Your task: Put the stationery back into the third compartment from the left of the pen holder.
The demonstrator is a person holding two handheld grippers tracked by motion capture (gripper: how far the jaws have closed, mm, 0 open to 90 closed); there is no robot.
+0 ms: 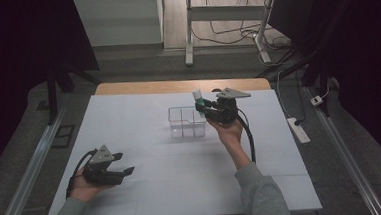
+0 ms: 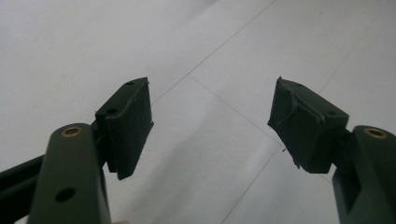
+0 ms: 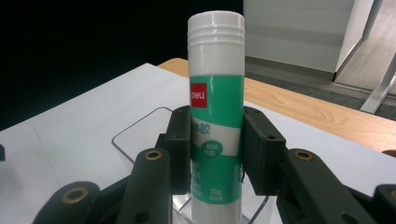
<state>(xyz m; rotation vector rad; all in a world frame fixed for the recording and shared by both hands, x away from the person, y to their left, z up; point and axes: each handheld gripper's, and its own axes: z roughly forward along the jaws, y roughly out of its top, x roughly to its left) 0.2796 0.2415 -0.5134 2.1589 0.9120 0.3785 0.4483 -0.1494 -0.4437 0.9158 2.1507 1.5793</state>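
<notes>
The right claw (image 1: pixel 204 108) sits just right of centre in the high view, and it is pinching a glue stick (image 1: pixel 198 97) — a white tube with a green label and a ribbed white cap. In the right gripper view the glue stick (image 3: pixel 216 107) stands upright in the middle of the frame, with the two black jaws pressed against its lower half from either side; the cap and the red brand patch rise clear above them. The claw (image 3: pixel 216 151) holds it over the near edge of a clear plastic box (image 3: pixel 140 128), whose rounded rim shows behind and below the tube. From above, that clear plastic box (image 1: pixel 187 121) rests at the centre of the white desk (image 1: pixel 148 190), and the glue stick pokes up at the box's upper right corner, directly beside the hand.

The left claw (image 1: pixel 123 163) is at the lower left of the high view, low over the desk — its jaws are spread. The left gripper view looks along this claw (image 2: pixel 210 123), with bare desk surface (image 2: pixel 219 60) showing in the gap.
</notes>
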